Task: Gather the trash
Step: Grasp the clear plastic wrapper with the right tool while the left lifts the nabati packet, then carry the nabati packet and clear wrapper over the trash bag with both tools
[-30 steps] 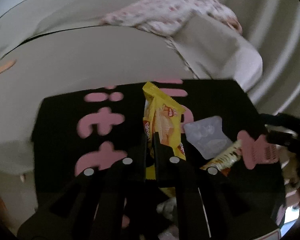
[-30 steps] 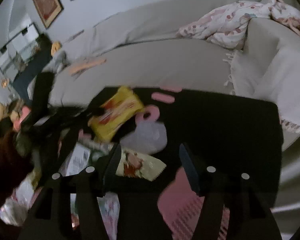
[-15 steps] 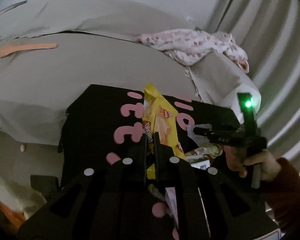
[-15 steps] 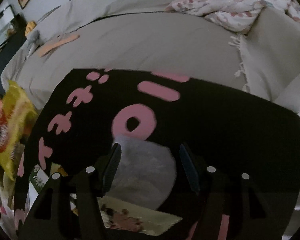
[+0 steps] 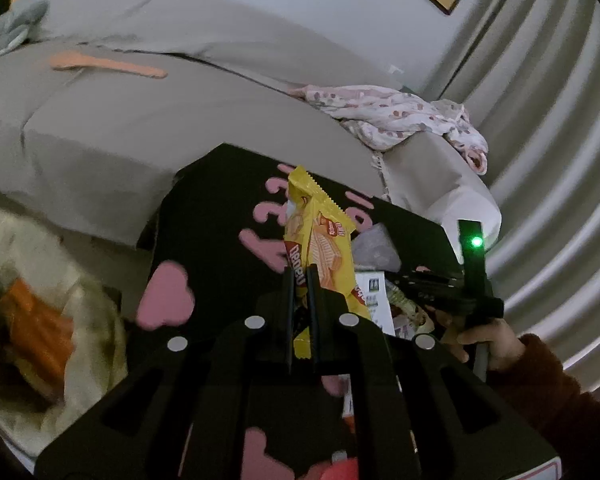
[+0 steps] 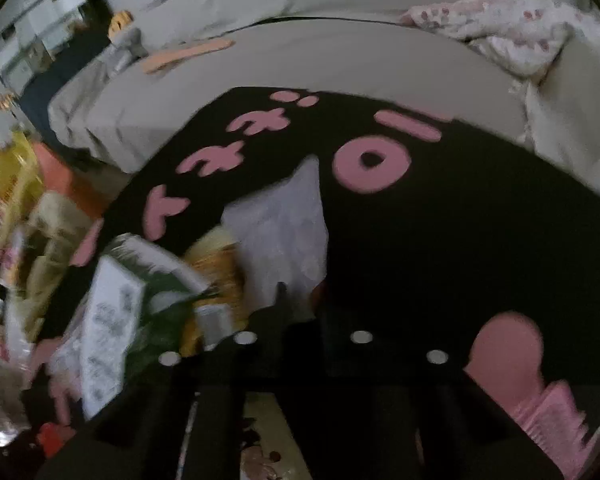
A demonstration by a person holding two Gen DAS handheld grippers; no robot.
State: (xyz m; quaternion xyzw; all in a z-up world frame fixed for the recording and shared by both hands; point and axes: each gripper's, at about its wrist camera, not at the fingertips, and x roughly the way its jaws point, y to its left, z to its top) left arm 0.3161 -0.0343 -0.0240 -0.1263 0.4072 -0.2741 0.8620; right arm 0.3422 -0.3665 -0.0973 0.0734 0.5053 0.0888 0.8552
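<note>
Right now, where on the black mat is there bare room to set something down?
The black mat is bare to the right of the clear plastic bag, below the pink ring mark. It is crowded to the bag's left, where the white printed packet and other wrappers pile together.

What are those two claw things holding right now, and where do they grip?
The left gripper pinches the yellow wrapper near its lower end. The right gripper has closed on the clear plastic bag's bottom edge.
</note>
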